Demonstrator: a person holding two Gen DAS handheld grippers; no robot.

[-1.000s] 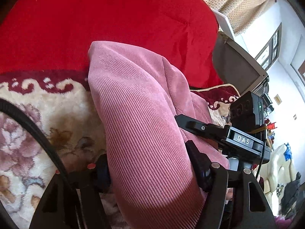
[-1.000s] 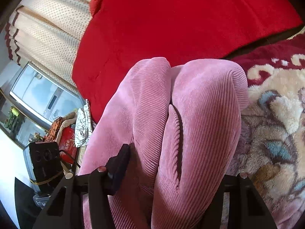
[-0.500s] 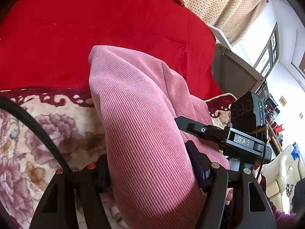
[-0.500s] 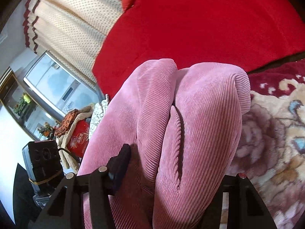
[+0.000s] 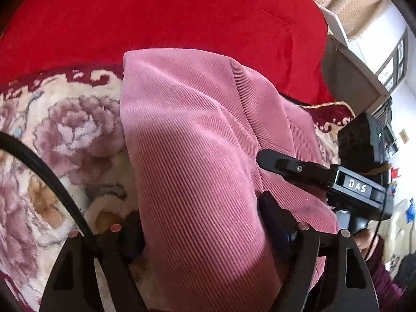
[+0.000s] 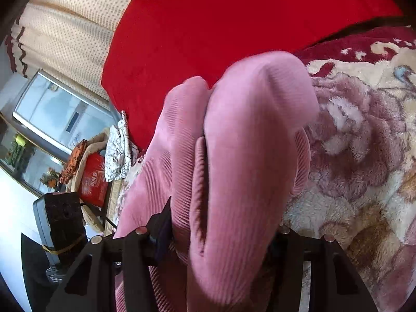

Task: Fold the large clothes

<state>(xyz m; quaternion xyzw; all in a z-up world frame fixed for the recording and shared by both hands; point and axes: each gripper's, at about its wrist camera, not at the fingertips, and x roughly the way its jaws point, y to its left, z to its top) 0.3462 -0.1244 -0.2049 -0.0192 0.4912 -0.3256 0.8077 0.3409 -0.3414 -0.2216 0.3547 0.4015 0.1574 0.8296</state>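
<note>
A pink corduroy garment (image 5: pixel 192 156) is bunched in thick folds and fills the middle of both views; it also shows in the right wrist view (image 6: pixel 247 156). My left gripper (image 5: pixel 202 231) is shut on a thick fold of it, which hides most of both fingers. My right gripper (image 6: pixel 221 231) is shut on another fold of the same garment. The right gripper's body (image 5: pixel 325 176) shows at the right of the left wrist view, close beside the garment. The garment hangs between the two grippers just above a floral blanket (image 5: pixel 65 143).
The plush floral blanket (image 6: pixel 364 143) covers the surface below. A red quilt (image 5: pixel 169 18) lies behind it, also in the right wrist view (image 6: pixel 234 20). A black cable (image 5: pixel 46 174) crosses the lower left. Curtains (image 6: pixel 65 26), a screen and clutter stand at the left.
Both grippers have dropped toward the blanket with the garment still held; the red quilt has moved up and more floral blanket shows beneath. The right view is blurred by motion.
</note>
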